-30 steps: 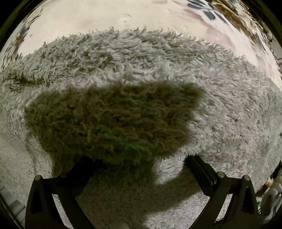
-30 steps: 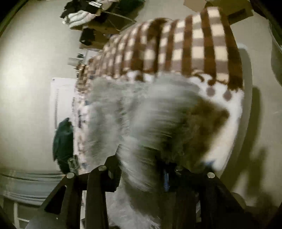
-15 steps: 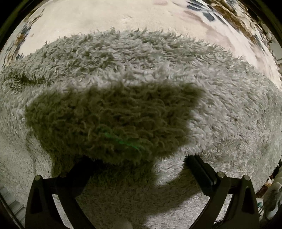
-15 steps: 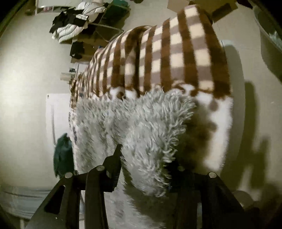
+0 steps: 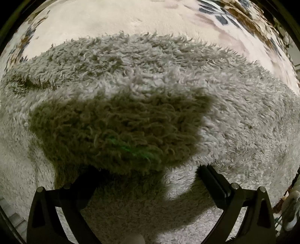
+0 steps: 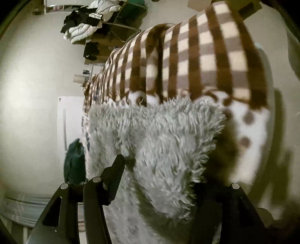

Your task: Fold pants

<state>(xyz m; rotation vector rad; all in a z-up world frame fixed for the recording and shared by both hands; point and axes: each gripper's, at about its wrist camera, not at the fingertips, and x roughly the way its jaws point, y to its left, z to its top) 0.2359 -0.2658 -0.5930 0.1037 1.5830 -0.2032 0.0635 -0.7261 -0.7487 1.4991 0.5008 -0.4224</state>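
The left claw (image 5: 148,169) points down at the shaggy grey pants (image 5: 234,116), its two black fingers (image 5: 213,180) spread wide apart with a thick fold of the pile bulging between them; the claw's own shadow falls dark across the fleece just ahead. The right claw (image 6: 159,169) is tipped so that its view runs along the bed, and a hanging flap of the same pants (image 6: 168,142) fills the gap between its fingers; the left finger (image 6: 114,180) shows its ribbed pad beside the fabric, while the right one is hidden behind the pile, so whether it actually pinches the cloth cannot be told. Compared with a second ago the left view is almost unchanged, the claw holding the same spread pose over the same fold. On the right, the blur of a second ago has cleared and the flap now hangs broader and closer to the lens, with the fingers standing further apart around it. Only the right view shows the surroundings: a brown-and-cream checked blanket (image 6: 206,56) lying beyond the pants, a dark green bundle (image 6: 74,161) on the floor at the left, and a heap of clothes (image 6: 88,20) far off. The left view adds a pale patterned cover (image 5: 131,16) beyond the pants.
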